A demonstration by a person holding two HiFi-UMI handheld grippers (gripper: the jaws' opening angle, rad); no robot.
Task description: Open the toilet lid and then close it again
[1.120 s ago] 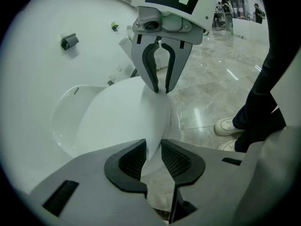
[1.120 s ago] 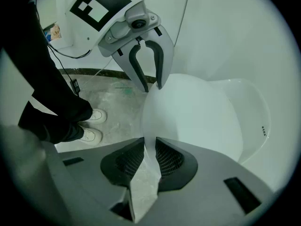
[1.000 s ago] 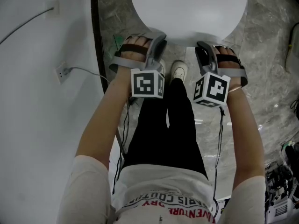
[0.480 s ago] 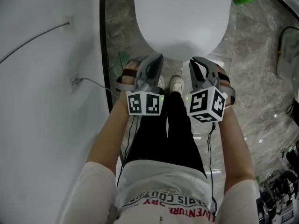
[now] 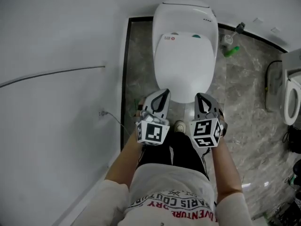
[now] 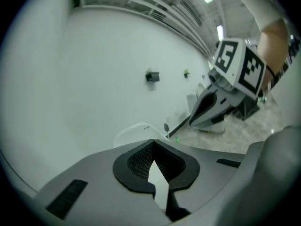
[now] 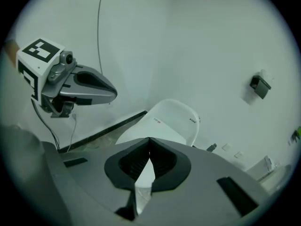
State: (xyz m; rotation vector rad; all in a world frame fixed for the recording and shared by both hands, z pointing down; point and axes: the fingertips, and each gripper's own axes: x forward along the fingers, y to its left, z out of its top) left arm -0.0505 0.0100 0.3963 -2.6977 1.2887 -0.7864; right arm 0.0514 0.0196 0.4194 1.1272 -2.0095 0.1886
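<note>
The white toilet [image 5: 186,27] stands at the top of the head view with its lid [image 5: 184,67] down flat. My left gripper [image 5: 163,93] and right gripper [image 5: 200,97] hang side by side in the air in front of the bowl, touching neither lid nor rim. The left gripper's [image 6: 153,143] jaws have just been closing and now meet at the tips with nothing between them. The right gripper's [image 7: 149,140] tips also meet, empty. Each gripper view shows the toilet [image 7: 164,121] beyond the jaws and the other gripper [image 6: 194,120] off to the side.
A white wall runs along the left, with a dark baseboard strip [image 5: 124,74], a socket [image 5: 101,113] and a cable. A green item [image 5: 231,51] lies on the marble floor right of the toilet. Another white bowl [image 5: 291,98] shows at the right edge. The person's shoe [image 5: 179,125] is between the grippers.
Both grippers have lifted up and away from the bowl's front edge and rolled. The view has pulled back, so the whole toilet with its lid down now shows.
</note>
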